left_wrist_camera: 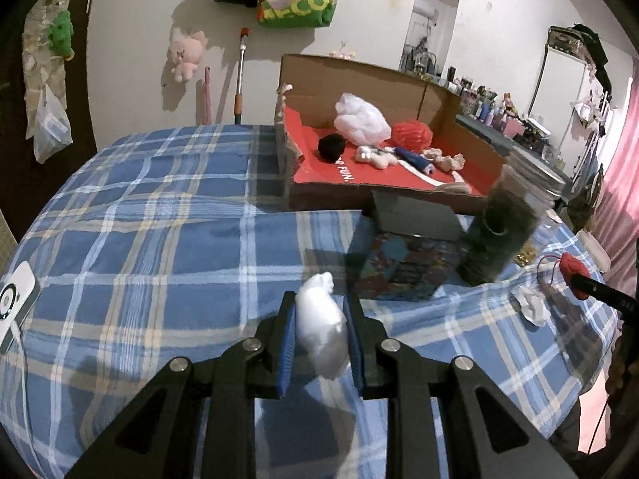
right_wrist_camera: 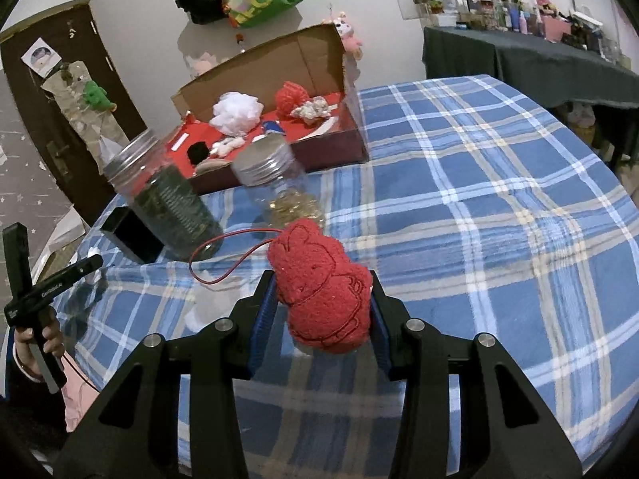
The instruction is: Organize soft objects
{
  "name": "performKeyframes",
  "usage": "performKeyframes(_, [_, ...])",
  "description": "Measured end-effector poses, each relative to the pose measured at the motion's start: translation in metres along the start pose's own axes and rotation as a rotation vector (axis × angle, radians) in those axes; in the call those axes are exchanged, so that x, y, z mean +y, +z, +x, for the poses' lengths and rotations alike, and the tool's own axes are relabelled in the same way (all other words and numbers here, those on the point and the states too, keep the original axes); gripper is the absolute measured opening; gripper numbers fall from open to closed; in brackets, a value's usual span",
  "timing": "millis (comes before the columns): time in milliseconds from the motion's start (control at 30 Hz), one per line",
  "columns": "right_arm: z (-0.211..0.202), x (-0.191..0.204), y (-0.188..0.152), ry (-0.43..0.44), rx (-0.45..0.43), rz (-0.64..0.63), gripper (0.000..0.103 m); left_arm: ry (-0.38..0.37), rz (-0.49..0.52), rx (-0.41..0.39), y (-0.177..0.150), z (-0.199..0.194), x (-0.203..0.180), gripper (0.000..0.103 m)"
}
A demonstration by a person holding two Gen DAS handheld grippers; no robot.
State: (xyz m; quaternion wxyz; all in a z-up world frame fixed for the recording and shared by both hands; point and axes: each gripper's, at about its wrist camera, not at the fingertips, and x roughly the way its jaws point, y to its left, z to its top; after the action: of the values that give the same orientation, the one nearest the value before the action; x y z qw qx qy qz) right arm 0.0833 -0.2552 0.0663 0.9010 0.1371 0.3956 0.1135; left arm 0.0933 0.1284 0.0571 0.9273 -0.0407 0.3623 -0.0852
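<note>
My left gripper (left_wrist_camera: 319,311) is shut on a small white soft lump (left_wrist_camera: 321,331), held above the blue plaid cloth (left_wrist_camera: 159,239). My right gripper (right_wrist_camera: 321,291) is shut on a red felt plush (right_wrist_camera: 323,291) with a thin red cord (right_wrist_camera: 223,263) trailing left; the same red plush (left_wrist_camera: 573,269) shows at the right edge of the left wrist view. Beyond both stands an open cardboard box (left_wrist_camera: 359,195) with a red floor, holding a white pouf (left_wrist_camera: 361,119), a red pouf (left_wrist_camera: 411,133), a black pom-pom (left_wrist_camera: 331,147) and other small soft items. From the right wrist view the box (right_wrist_camera: 279,159) lies ahead to the left.
A dark-filled jar (right_wrist_camera: 167,199), a jar of gold bits (right_wrist_camera: 279,187), a black block (right_wrist_camera: 131,235) and a colourful box (left_wrist_camera: 407,267) stand between me and the cardboard box. A white crumpled piece (left_wrist_camera: 531,305) lies on the cloth. A white device (left_wrist_camera: 16,303) sits at the left edge. A cluttered dark table (right_wrist_camera: 539,52) stands behind.
</note>
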Motion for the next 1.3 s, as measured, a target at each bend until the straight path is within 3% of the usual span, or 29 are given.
performKeyframes(333, [0.010, -0.030, 0.025, 0.008, 0.047, 0.038, 0.041, -0.009, 0.046, 0.071, 0.025, 0.030, 0.015, 0.025])
performKeyframes(667, [0.017, -0.033, 0.036, -0.010, 0.061, 0.007, 0.041, -0.056, 0.040, 0.113, 0.039, 0.045, 0.028, 0.025])
performKeyframes(1300, [0.027, -0.023, 0.081, -0.044, 0.099, -0.154, 0.041, -0.138, 0.098, 0.161, 0.082, 0.051, 0.039, 0.024])
